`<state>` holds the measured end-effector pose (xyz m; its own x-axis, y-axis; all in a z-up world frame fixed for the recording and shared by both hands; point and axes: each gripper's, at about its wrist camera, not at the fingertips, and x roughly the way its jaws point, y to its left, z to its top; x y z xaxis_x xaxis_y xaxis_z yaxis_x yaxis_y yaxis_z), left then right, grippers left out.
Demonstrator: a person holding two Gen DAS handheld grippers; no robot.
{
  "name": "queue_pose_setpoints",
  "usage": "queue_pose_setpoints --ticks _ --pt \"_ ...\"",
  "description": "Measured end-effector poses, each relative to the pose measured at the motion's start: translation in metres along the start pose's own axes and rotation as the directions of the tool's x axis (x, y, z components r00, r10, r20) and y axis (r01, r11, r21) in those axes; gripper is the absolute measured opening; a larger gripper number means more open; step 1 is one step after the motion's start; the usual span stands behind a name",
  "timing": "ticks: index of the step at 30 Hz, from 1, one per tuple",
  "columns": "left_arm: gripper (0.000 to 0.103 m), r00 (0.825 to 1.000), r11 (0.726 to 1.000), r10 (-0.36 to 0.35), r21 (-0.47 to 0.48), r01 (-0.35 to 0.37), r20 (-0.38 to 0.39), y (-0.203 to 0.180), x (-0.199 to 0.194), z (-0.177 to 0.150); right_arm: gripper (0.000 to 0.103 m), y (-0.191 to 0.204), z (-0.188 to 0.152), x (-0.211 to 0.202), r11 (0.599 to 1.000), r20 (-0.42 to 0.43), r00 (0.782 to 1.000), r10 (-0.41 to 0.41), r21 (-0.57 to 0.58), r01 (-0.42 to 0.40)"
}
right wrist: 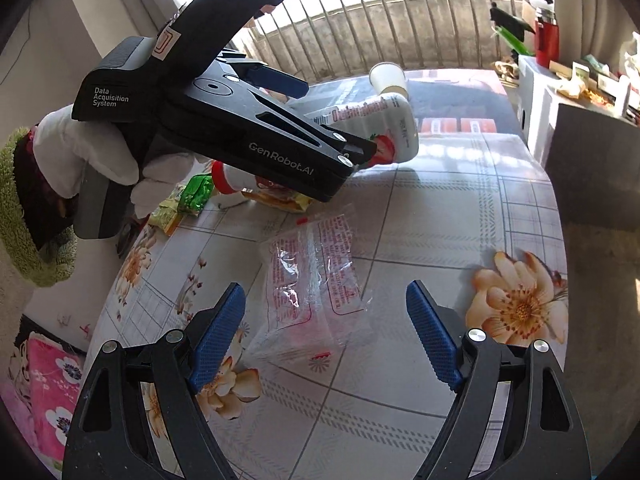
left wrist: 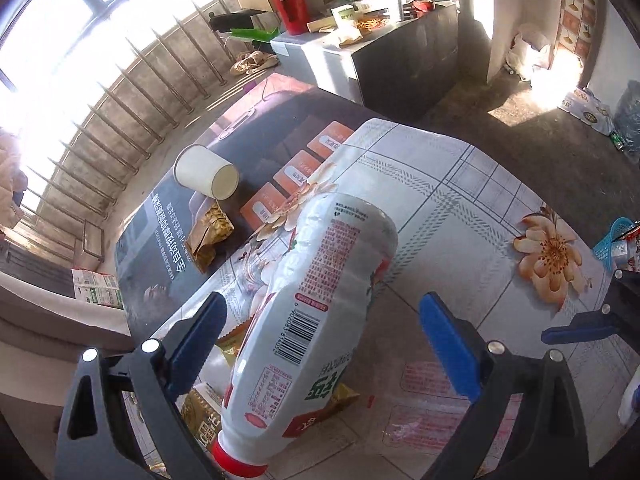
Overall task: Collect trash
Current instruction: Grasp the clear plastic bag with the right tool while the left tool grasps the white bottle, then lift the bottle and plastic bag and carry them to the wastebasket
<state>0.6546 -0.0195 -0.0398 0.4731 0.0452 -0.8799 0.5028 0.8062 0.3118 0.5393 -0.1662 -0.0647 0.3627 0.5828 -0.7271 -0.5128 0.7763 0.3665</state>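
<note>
A white plastic bottle with a red cap lies on its side on the flowered tablecloth. My left gripper is open, its blue fingers on either side of the bottle and clear of it. The bottle also shows in the right wrist view, partly behind the left gripper. My right gripper is open just above a clear plastic wrapper with red print. A white paper cup lies tipped at the far end, with a gold wrapper beside it. Gold wrappers lie under the bottle.
Green and yellow wrappers lie by the bottle's cap. A blue basket sits at the table's right edge. A dark poster covers the table's far part. A cluttered cabinet with a red flask stands beyond. Window bars line the left.
</note>
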Motion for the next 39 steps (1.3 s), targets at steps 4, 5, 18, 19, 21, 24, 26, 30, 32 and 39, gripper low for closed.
queue_pose_setpoints --ticks 4,5,18,19,21,24,26,30,32,39 --pt "0.095 0.998 0.997 0.023 0.068 -0.019 -0.055 -0.011 0.020 0.005 0.079 0.002 0.007 0.015 1.000 -0.020 1.000 0.008 -0.030 -0.009" --pt "0.095 0.997 0.996 0.036 0.080 -0.030 -0.068 -0.013 0.025 0.006 0.079 0.003 0.008 0.019 0.999 -0.027 1.000 0.010 -0.036 -0.011" --pt "0.072 0.996 0.994 0.049 0.098 -0.042 -0.071 -0.011 0.032 0.006 0.038 0.018 0.001 0.039 0.995 -0.089 0.996 0.001 -0.095 -0.009" --pt "0.071 0.997 0.995 0.045 0.094 -0.039 -0.066 -0.010 0.031 0.006 0.032 0.020 -0.001 0.037 0.996 -0.091 0.996 0.009 -0.093 -0.017" --pt "0.070 0.998 0.995 0.041 0.096 -0.036 -0.057 -0.009 0.028 0.004 0.020 0.026 -0.003 0.035 0.995 -0.097 0.995 0.013 -0.094 -0.022" --pt "0.067 0.998 0.994 0.039 0.102 -0.034 -0.048 -0.009 0.023 -0.001 0.014 0.030 -0.004 0.034 0.995 -0.101 0.995 0.015 -0.097 -0.025" --pt "0.066 0.999 0.995 0.028 0.092 -0.025 -0.036 -0.006 0.018 -0.004 0.013 0.032 -0.006 0.031 0.995 -0.098 0.995 0.012 -0.096 -0.021" --pt "0.066 1.000 0.998 0.007 0.064 -0.007 0.004 0.002 -0.002 -0.014 0.011 0.034 -0.010 0.020 0.996 -0.087 0.996 0.002 -0.085 -0.010" --pt "0.066 1.000 0.998 0.001 0.060 -0.003 0.026 0.005 -0.016 -0.022 0.011 0.035 -0.012 0.011 0.997 -0.078 0.997 0.005 -0.073 -0.011" --pt "0.065 0.989 0.999 -0.033 -0.029 0.038 0.146 0.022 -0.081 -0.060 0.008 0.034 -0.024 -0.027 1.000 -0.016 1.000 0.013 -0.001 -0.013"
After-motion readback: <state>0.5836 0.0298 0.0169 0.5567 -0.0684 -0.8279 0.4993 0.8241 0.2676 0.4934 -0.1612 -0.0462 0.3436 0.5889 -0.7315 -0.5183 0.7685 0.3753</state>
